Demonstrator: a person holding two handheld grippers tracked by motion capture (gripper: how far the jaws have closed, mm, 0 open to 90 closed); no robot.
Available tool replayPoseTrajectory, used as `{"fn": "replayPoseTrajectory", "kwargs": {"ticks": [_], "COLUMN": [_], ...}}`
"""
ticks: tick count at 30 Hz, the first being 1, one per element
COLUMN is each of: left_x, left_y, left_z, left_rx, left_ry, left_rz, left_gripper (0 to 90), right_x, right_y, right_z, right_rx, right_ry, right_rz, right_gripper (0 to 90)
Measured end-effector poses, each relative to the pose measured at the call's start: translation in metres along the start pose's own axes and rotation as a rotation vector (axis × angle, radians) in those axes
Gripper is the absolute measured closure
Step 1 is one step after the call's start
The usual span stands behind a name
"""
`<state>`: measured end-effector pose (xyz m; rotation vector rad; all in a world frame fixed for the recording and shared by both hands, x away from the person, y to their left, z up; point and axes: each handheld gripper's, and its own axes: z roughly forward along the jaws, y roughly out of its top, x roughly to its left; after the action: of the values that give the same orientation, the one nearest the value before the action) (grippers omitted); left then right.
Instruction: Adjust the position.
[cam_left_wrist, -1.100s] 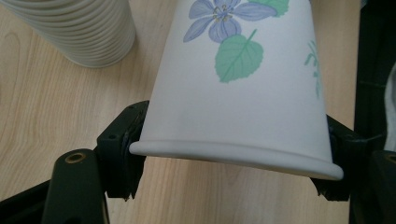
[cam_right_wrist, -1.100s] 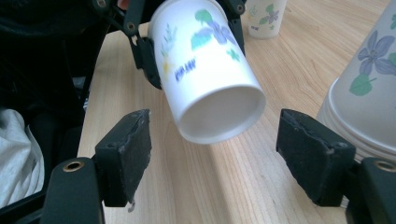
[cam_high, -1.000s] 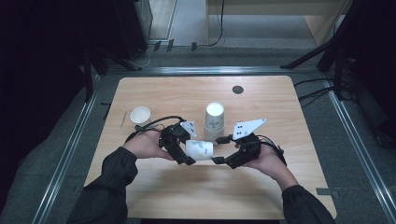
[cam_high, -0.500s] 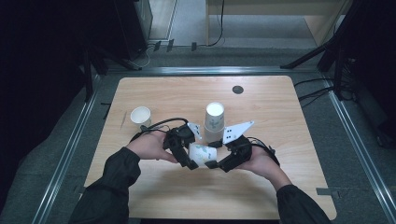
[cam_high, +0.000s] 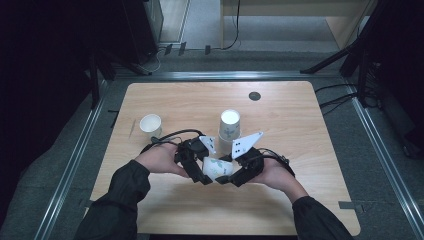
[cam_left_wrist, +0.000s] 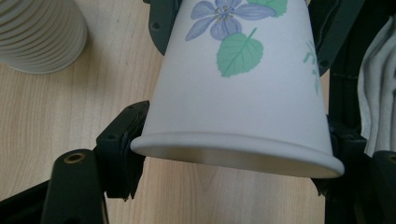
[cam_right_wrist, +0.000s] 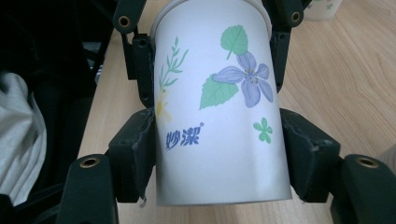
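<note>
So I've got the flowered paper cup (cam_high: 216, 167) lying on its side between both grippers, just above the near middle of the table (cam_high: 300, 200), a bit in front of the upright stack of cups (cam_high: 229, 125). Left gripper (cam_high: 202, 176) has its pads clamped on the rim end; the left gripper view shows the cup's open mouth (cam_left_wrist: 233, 154) squeezed between the jaws. Right gripper (cam_high: 227, 177) has just been closing, and its pads now press on the cup's base end (cam_right_wrist: 219, 140), so both claws are clenched on the same cup. This thing is going to be super light and flimsy, thin paper wall, slick printed surface, crushes if you look at it wrong. I'd say the rolled rim and the bottom ring are the only stiff spots, so grab there and go easy; mid-wall would just buckle. There's also a lone small cup (cam_high: 150, 123) off to the left, well apart.
</note>
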<state>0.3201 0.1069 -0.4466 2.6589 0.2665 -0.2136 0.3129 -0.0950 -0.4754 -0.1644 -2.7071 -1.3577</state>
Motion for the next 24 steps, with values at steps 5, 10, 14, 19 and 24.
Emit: {"fn": "replayPoseTrajectory", "kwargs": {"ticks": [5,10,14,19,24], "left_x": [-0.001,0.002,0.004,0.005,0.006], "left_y": [-0.004,-0.012,-0.020,-0.028,-0.032], "left_z": [-0.006,-0.014,-0.020,-0.024,-0.025], "left_rx": [-0.064,-0.121,-0.165,-0.215,-0.270], "left_ry": [0.017,0.035,0.041,0.031,0.022], "left_rz": [0.035,0.027,0.012,-0.017,-0.039], "left_gripper": [21.9,19.4,19.3,19.6,19.7], "right_x": [0.000,-0.002,-0.003,-0.004,-0.005], "right_y": [0.002,0.002,0.002,0.001,0.001], "right_z": [-0.003,-0.012,-0.021,-0.027,-0.028], "right_rx": [-0.017,-0.037,-0.062,-0.076,-0.078], "right_ry": [-0.007,-0.025,-0.041,-0.047,-0.041], "right_rz": [-0.023,-0.016,-0.005,0.003,0.011], "right_gripper": [33.9,33.9,33.8,33.8,33.8]}}
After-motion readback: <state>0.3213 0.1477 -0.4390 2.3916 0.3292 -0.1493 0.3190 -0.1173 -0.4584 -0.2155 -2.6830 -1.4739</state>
